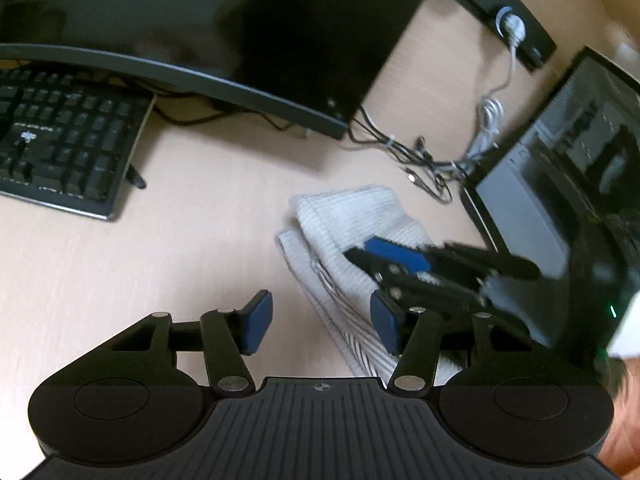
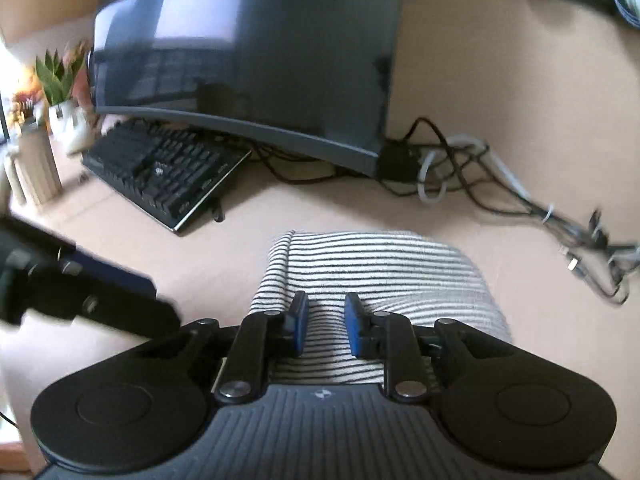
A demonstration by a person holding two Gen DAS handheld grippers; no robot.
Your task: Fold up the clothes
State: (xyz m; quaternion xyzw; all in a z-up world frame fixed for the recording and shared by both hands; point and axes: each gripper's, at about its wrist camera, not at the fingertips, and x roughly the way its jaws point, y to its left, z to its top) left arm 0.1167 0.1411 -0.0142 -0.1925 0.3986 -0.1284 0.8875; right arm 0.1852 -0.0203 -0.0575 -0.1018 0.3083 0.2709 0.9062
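A white garment with thin black stripes lies folded on the light wooden desk, in the left wrist view and in the right wrist view. My left gripper is open and empty, just left of the garment's near edge. My right gripper hovers over the garment's near part with its blue pads a small gap apart and nothing between them. The right gripper also shows in the left wrist view, above the garment. The left gripper shows at the left of the right wrist view.
A black keyboard and a dark curved monitor stand behind the garment. A tangle of cables lies at the back right. A laptop stands open to the right. A potted plant is at the far left.
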